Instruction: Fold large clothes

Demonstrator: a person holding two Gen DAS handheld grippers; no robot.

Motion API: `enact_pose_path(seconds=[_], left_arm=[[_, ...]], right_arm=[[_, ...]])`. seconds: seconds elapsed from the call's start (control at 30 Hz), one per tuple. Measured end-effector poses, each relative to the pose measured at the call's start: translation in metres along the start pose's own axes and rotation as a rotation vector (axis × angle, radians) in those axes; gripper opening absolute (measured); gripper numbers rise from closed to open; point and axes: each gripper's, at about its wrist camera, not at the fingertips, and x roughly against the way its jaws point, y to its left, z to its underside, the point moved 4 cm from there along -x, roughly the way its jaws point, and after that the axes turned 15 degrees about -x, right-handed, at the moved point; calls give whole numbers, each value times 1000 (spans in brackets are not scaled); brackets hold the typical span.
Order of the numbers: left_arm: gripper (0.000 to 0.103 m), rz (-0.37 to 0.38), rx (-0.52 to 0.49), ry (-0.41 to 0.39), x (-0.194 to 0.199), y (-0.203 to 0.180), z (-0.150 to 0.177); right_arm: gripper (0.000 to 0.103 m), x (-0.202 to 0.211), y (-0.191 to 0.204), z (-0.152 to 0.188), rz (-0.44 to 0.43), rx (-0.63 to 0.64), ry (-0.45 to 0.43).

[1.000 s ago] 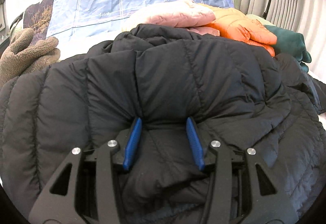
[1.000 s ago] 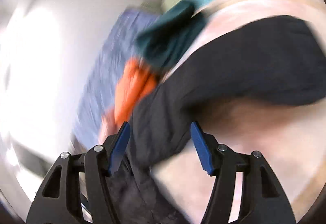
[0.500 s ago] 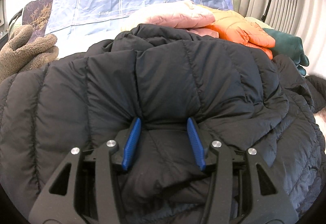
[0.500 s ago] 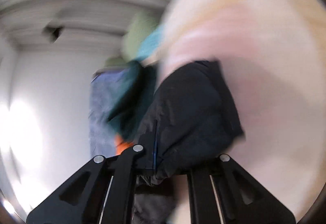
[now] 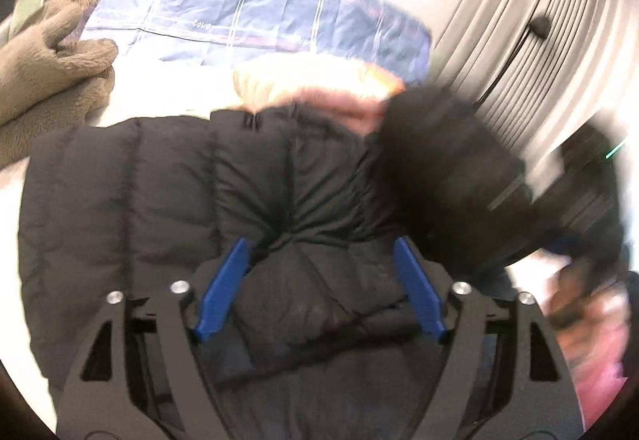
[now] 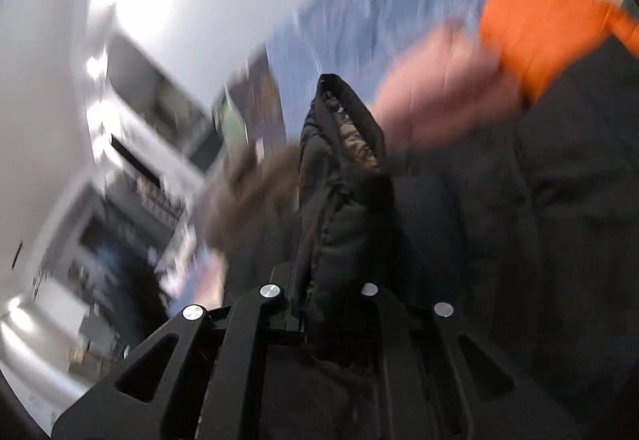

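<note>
Left jaws [image 5: 319, 288] just opened over black jacket [image 5: 159, 192].

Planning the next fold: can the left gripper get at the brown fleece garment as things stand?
Probably yes. The left gripper has just been opening, its pads off the black jacket, and the brown fleece garment lies uncovered beyond it.

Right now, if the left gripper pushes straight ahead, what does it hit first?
The black puffer jacket: its bunched fabric already sits between the left gripper, whose jaws have just been opening. Beyond it lies pink clothing; depth is unclear.
</note>
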Motion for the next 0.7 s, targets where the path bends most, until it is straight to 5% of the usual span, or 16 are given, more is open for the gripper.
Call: enact_pose_path(seconds=[0.1, 0.2, 0.33, 0.47, 0.5, 0.53, 0.57, 0.6, 0.7], left_arm=[[86, 95, 69, -36, 16, 6, -6], [89, 173, 126, -47, 17, 5, -11], [95, 250, 154, -20, -2, -8, -15], [93, 227, 162, 88, -33, -14, -8], [89, 225, 177, 110, -39, -14, -6], [62, 231, 184, 116, -42, -15, -3], [46, 241, 184, 118, -45, -16, -3], [14, 244, 178, 122, -46, -18, -3], [8, 224, 121, 76, -34, -23, -20]], right_arm=[[17, -27, -3, 24, 47, 44, 101], [37, -28, 10, 39, 59, 152, 116], [38, -19, 20, 67, 101, 248, 115], [39, -9, 6, 57, 105, 231, 112], [39, -5, 6, 61, 111, 234, 112], [39, -3, 5, 62, 119, 237, 114], [39, 13, 1, 76, 122, 242, 112], [39, 15, 2, 77, 122, 248, 112], [39, 42, 9, 82, 86, 275, 104]])
